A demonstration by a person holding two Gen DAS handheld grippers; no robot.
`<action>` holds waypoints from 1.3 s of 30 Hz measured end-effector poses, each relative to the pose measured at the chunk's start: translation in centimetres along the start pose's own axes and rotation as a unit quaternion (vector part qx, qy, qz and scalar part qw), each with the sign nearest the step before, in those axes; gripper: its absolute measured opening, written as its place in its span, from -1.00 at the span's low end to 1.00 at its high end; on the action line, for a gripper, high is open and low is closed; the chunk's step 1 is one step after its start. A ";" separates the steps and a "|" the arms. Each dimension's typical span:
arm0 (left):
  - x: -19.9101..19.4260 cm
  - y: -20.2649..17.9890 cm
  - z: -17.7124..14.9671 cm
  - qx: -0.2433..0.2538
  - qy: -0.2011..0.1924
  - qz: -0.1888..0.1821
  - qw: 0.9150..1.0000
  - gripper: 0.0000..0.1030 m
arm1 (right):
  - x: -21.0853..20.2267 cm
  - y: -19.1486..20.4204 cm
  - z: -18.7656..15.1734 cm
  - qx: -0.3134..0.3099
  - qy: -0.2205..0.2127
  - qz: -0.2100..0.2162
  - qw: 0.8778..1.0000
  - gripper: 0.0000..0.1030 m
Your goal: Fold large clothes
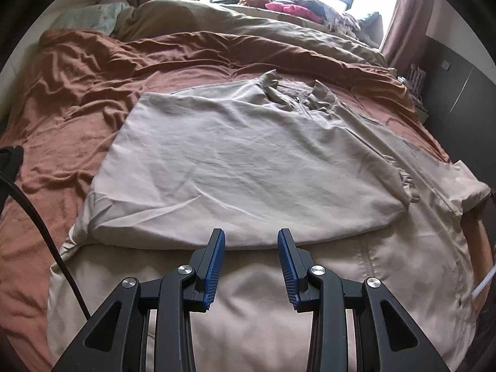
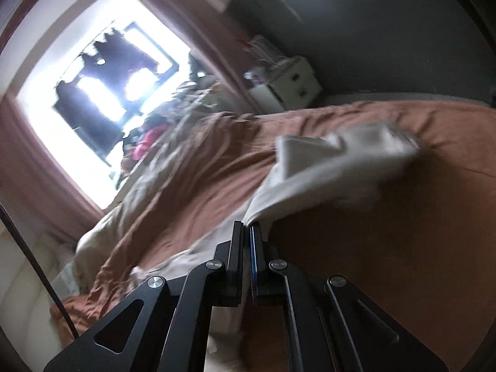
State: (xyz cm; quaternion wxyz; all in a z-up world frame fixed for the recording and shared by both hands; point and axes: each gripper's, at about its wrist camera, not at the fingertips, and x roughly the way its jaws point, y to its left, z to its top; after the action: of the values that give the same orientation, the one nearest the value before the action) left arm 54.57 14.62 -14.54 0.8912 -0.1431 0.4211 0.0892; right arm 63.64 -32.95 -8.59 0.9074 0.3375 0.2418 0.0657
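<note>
While its blue-padded jaws stand apart and empty, the left hand-held gripper (image 1: pixel 250 238) hovers at the near edge of the beige shirt (image 1: pixel 248 161), which lies partly folded on the rust-brown bed (image 1: pixel 77 93). The right hand-held gripper (image 2: pixel 247 228) is clamped on a corner of the shirt (image 2: pixel 325 167), lifting it off the bed (image 2: pixel 387 217). Only the left view shows the collar (image 1: pixel 297 93); only the blurred right view shows the pinched cloth and a white nightstand (image 2: pixel 291 83) far right.

Home bedroom: bed (image 1: pixel 77 71) under rumpled rust sheet, curtained window (image 2: pixel 102 93) (clothes heaped beneath), pillow (image 1: pixel 90 15).
</note>
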 end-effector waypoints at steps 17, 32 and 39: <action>-0.5 -2.3 1.0 -0.022 -0.006 -0.046 0.999 -0.27 | 0.0 13.5 -5.9 -0.160 0.096 0.121 0.975 -0.99; 6.1 -3.5 0.9 -0.041 0.057 -0.042 0.997 -0.27 | 8.1 12.8 -9.9 -0.168 0.282 0.074 0.942 -0.84; 7.8 -3.9 0.8 -0.038 0.068 -0.030 0.997 -0.05 | 1.8 3.4 -6.4 -0.020 0.238 0.089 0.967 0.51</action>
State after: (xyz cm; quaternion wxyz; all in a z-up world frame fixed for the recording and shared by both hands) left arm 61.11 11.46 -19.41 0.8567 -0.1953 0.4725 0.0690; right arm 62.25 -26.16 -11.27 0.8207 0.3138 0.4185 0.2299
